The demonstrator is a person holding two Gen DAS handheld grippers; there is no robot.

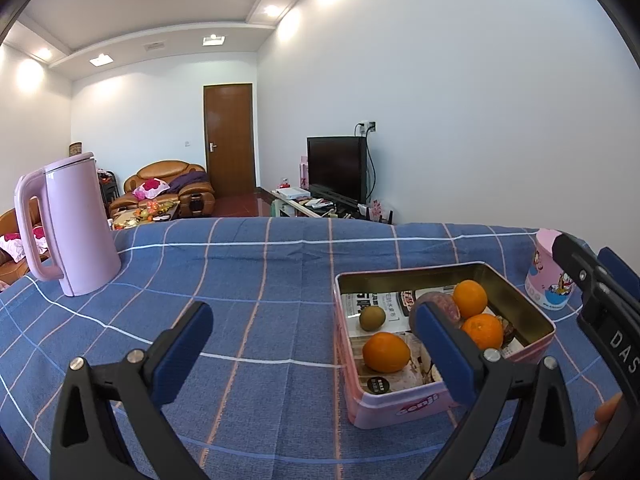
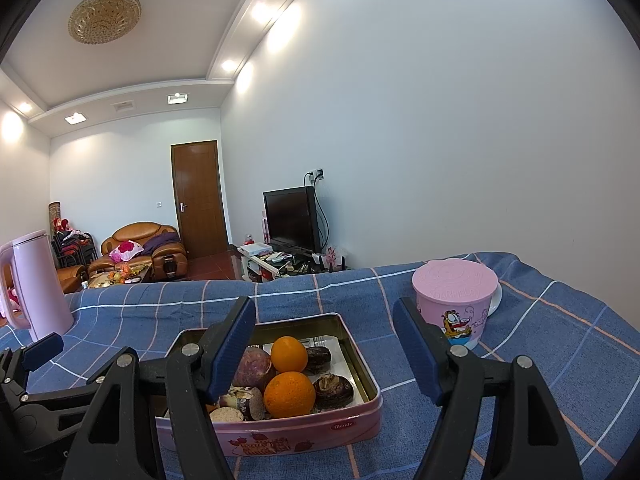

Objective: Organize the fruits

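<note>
A pink tin box [image 1: 400,406] stands on the blue checked tablecloth and holds oranges [image 1: 386,352], a small green-brown fruit [image 1: 372,317], a purple round fruit [image 1: 440,304] and dark chestnut-like pieces. In the right wrist view the tin [image 2: 304,432] shows two oranges [image 2: 289,394], the purple fruit [image 2: 254,368] and dark pieces [image 2: 334,390]. My left gripper [image 1: 316,336] is open and empty, left of the tin, its right finger over the tin. My right gripper [image 2: 326,344] is open and empty above the tin's right side.
A pink kettle [image 1: 70,228] stands at the far left of the table. A pink lidded Garfield cup [image 2: 456,300] stands right of the tin on a white saucer. The table's far edge [image 1: 280,220] runs behind them, with a living room beyond.
</note>
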